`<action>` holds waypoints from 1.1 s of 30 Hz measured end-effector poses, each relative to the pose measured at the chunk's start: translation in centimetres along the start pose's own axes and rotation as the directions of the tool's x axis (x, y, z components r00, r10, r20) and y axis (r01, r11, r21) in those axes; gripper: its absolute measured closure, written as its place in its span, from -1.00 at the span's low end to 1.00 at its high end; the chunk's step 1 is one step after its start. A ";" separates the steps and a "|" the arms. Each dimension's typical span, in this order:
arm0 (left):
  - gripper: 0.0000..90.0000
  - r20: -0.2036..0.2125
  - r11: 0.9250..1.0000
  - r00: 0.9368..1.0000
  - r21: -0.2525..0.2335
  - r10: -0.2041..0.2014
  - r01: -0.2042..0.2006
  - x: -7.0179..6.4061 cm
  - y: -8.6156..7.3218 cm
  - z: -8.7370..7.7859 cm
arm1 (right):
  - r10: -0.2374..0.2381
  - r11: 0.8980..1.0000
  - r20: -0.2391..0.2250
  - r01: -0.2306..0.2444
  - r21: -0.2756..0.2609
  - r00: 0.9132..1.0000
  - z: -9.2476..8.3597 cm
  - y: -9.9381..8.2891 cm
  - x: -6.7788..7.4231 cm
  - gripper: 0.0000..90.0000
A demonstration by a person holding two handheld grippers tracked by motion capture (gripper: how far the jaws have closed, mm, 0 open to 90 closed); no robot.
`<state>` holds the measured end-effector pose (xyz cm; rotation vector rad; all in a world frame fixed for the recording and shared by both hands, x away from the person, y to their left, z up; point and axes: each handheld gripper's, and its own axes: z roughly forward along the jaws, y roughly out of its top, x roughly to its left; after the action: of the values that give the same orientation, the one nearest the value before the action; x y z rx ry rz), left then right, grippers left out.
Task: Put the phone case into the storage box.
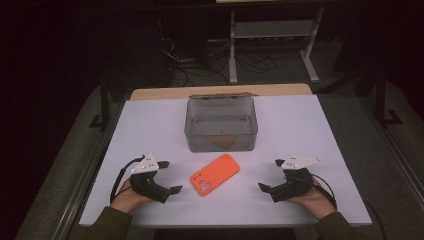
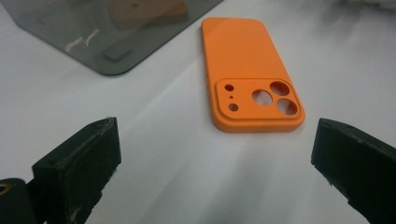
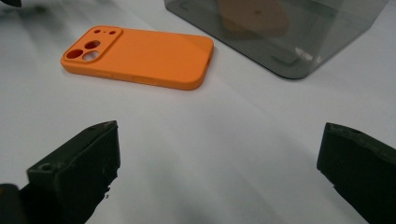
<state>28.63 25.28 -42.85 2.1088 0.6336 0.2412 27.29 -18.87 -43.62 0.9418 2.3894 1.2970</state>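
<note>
Currently we are at the approach stage: the orange phone case (image 1: pixel 215 174) lies camera-cutouts up on the white tabletop (image 1: pixel 300 130), between both grippers and just in front of the smoky clear box (image 1: pixel 221 124). Left gripper (image 1: pixel 170 176) and right gripper (image 1: pixel 268 174) rest low at the near edge, jaws spread wide, nothing held, each angled inward toward the case. Next, we judge, one gripper must advance and straddle a case edge before closing.

No legible text or labels anywhere
</note>
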 end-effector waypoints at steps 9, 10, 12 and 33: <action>-0.98 -0.003 1.000 1.000 0.002 -0.001 0.001 0.0 0.0 0.0 | -0.001 1.000 -0.002 0.001 -0.003 1.000 -0.1 0.0 0.0 -1.00; -0.98 -0.002 1.000 1.000 0.003 0.000 0.000 0.0 0.0 0.0 | 0.000 1.000 -0.002 0.000 -0.003 1.000 -0.1 0.0 0.0 -1.00; -0.98 -0.003 1.000 1.000 0.002 0.001 -0.001 0.0 0.0 0.0 | -0.003 1.000 -0.002 0.003 -0.003 1.000 -0.1 0.0 0.0 -1.00; -0.98 -0.008 1.000 1.000 -0.008 -0.026 0.026 0.1 0.9 0.1 | -0.014 1.000 -0.006 0.014 -0.003 1.000 0.1 0.0 0.0 -1.00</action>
<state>29.09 24.83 -42.18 2.0914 0.6628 0.2375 27.32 -18.79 -43.66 0.9202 2.3936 1.3003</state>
